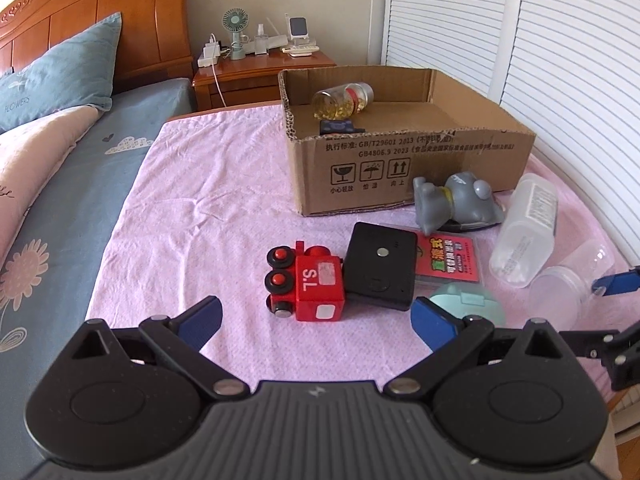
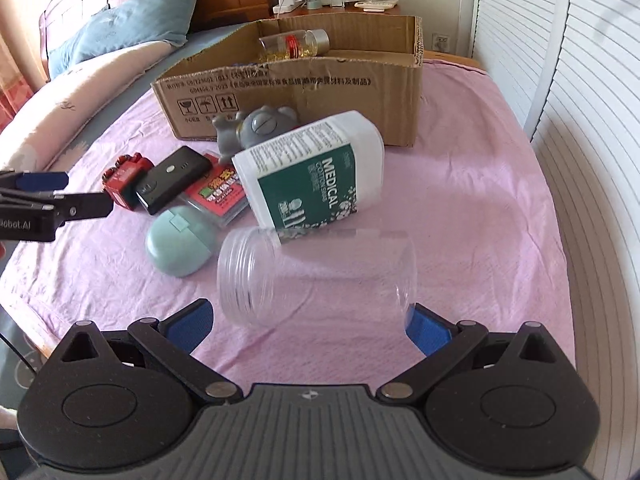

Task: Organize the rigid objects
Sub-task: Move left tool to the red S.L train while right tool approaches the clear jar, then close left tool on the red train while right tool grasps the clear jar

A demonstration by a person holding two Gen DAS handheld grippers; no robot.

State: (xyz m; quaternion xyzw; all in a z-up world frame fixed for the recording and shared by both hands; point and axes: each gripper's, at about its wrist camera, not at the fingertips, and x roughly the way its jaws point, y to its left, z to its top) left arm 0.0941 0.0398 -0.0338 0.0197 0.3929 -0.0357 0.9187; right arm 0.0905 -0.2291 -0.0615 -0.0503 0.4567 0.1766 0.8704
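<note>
A red toy train (image 1: 310, 286) lies on the pink cloth just beyond my open left gripper (image 1: 316, 320), between its blue pads. Beside it lie a black box (image 1: 380, 266), a red card pack (image 1: 448, 262), a mint round case (image 1: 468, 300) and a grey figure (image 1: 452, 200). My right gripper (image 2: 308, 324) is open around the near end of a clear plastic jar (image 2: 316, 276) lying on its side. A white medical cotton bottle (image 2: 310, 176) rests behind it. The cardboard box (image 1: 408, 172) holds a capsule jar (image 1: 344, 100) and a dark item (image 1: 338, 126).
The pink cloth (image 1: 200, 208) covers a table beside a bed with pillows (image 1: 56, 76) on the left. Louvred white doors (image 2: 592, 120) run along the right. A wooden nightstand (image 1: 256, 68) with a fan stands behind. My other gripper shows at each view's edge.
</note>
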